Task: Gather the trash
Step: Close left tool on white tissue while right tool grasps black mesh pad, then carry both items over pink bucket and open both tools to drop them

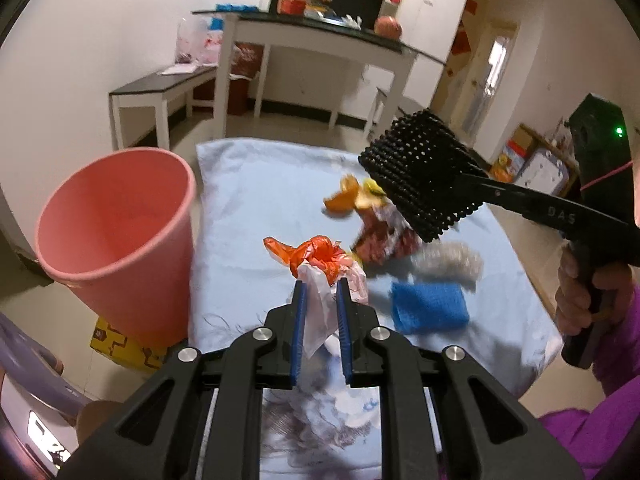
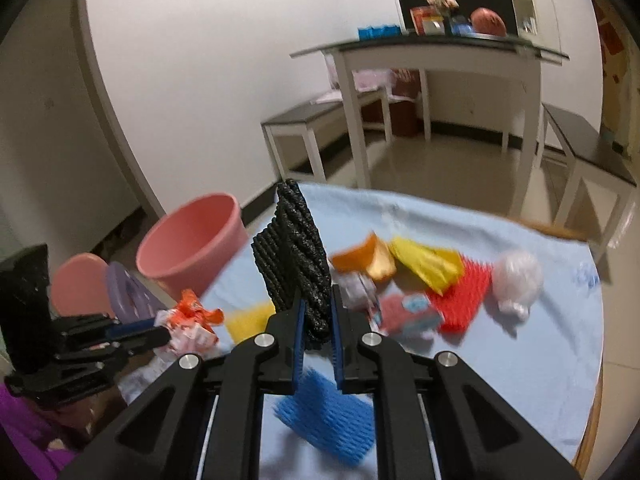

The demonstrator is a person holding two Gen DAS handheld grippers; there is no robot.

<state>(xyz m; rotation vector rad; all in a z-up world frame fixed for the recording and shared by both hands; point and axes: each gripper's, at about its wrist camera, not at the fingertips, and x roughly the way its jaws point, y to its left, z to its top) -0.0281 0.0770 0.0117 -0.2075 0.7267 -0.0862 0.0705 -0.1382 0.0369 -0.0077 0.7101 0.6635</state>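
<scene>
My left gripper (image 1: 321, 286) is shut on a crumpled white and orange plastic bag (image 1: 324, 268), held above the light blue cloth (image 1: 248, 216). It also shows in the right wrist view (image 2: 190, 326). My right gripper (image 2: 316, 302) is shut on a black foam net sleeve (image 2: 294, 256), held up in the air; this sleeve also shows in the left wrist view (image 1: 420, 176). The pink bin (image 1: 116, 232) stands off the table's left edge. Orange peel (image 1: 342, 198), a red wrapper (image 1: 380, 236), a blue foam net (image 1: 430, 306) and a clear bag (image 1: 448, 262) lie on the cloth.
In the right wrist view, a yellow wrapper (image 2: 428, 262), a red foam net (image 2: 464, 300), a white plastic bag (image 2: 518, 280) and a yellow sponge (image 2: 250, 322) lie on the cloth. A yellow box (image 1: 124, 344) sits under the bin. White desks (image 1: 320, 48) stand behind.
</scene>
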